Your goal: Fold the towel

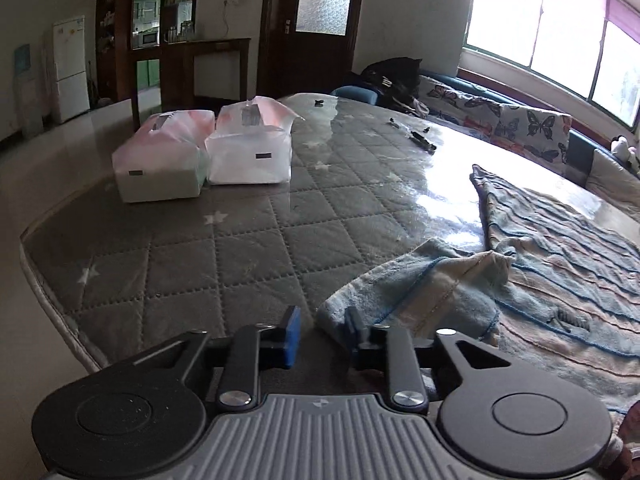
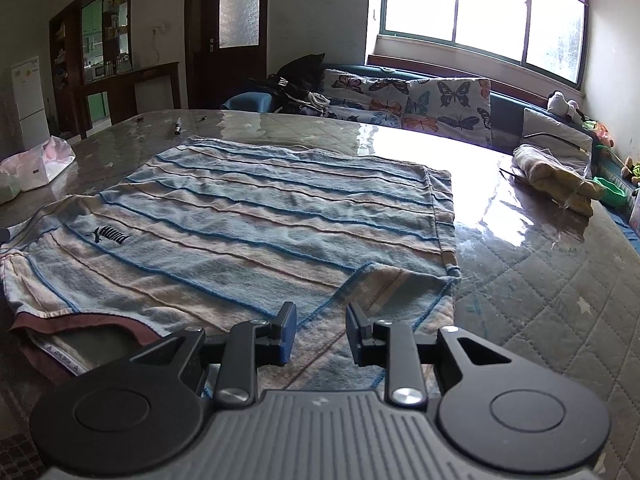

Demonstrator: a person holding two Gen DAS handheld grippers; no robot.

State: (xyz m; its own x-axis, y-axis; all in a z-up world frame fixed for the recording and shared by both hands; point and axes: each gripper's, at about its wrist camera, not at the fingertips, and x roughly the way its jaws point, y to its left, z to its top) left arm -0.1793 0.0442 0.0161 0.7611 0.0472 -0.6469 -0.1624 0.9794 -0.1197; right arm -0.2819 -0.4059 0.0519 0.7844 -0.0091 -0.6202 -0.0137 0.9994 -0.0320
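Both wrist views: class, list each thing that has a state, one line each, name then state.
Blue and beige striped towel: spread out, near corners folded over.
Left gripper: jaws open, empty, at towel corner.
Right gripper: jaws open, empty, over towel edge.
Two white plastic bags: tied shut, upright.

Left tongs (image 1: 323, 330) and right tongs (image 2: 321, 328) both gape, fingers parallel, pointing forward.
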